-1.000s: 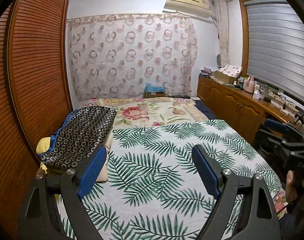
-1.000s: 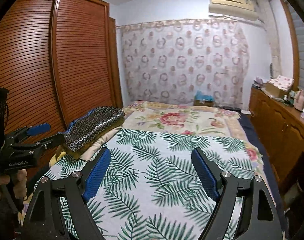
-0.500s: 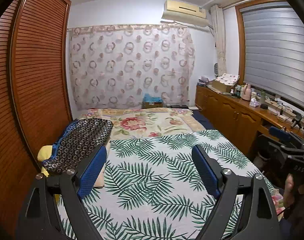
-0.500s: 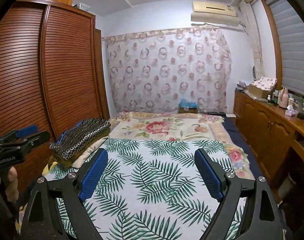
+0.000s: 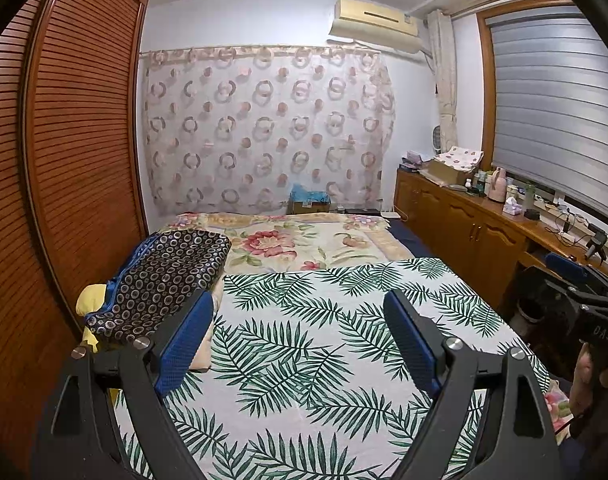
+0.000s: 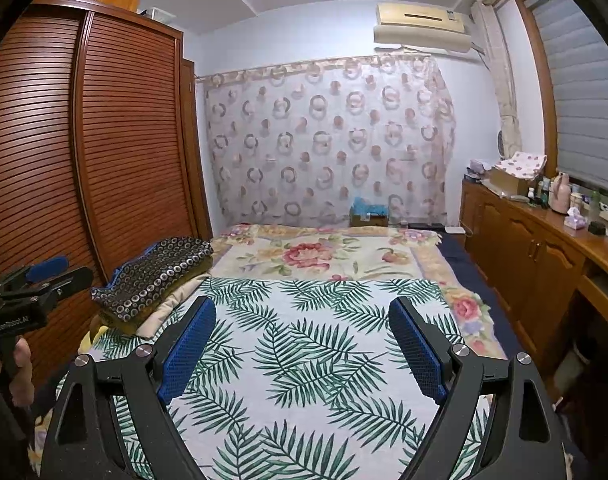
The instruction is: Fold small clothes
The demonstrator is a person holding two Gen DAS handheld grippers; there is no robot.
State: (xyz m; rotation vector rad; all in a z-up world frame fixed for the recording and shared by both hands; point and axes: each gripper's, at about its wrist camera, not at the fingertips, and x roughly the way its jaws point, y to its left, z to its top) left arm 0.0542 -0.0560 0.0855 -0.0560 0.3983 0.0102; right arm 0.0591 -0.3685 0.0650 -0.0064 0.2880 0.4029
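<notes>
Bedroom. Both tools held over the near end of the bed, pointing slightly down toward the far curtain (image 5: 263, 128).

Left tool (image 5: 297, 316): jaws spread wide, nothing between the blue pads (image 5: 183, 340). Only the leaf sheet (image 5: 304, 340) shows through the gap.

Right tool (image 6: 301, 320): same, jaws wide apart and empty, leaf sheet below. In the left view it also shows at the right edge, gripped by a hand (image 5: 584, 376). In the right view, the left tool sits at the left edge with a hand (image 6: 21, 372) on its handle.

Clothes: a folded stack (image 5: 163, 280) lies on the left side of the bed, beside the wardrobe (image 5: 75, 140). Top piece is dark with small ring dots. Blue cloth shows at its edge; yellow and cream layers sit under it. The stack rests at the left border of the leaf sheet, partly behind the left tool's left finger in the left view. Neither tool touches it.

Beyond the leaf sheet, a floral blanket (image 6: 316, 252) covers the far half of the bed.

Right wall: wooden cabinet (image 6: 536, 248) with bottles and boxes on top, blinds (image 5: 556, 112) above. Air conditioner (image 5: 376, 24) high on the far wall.
</notes>
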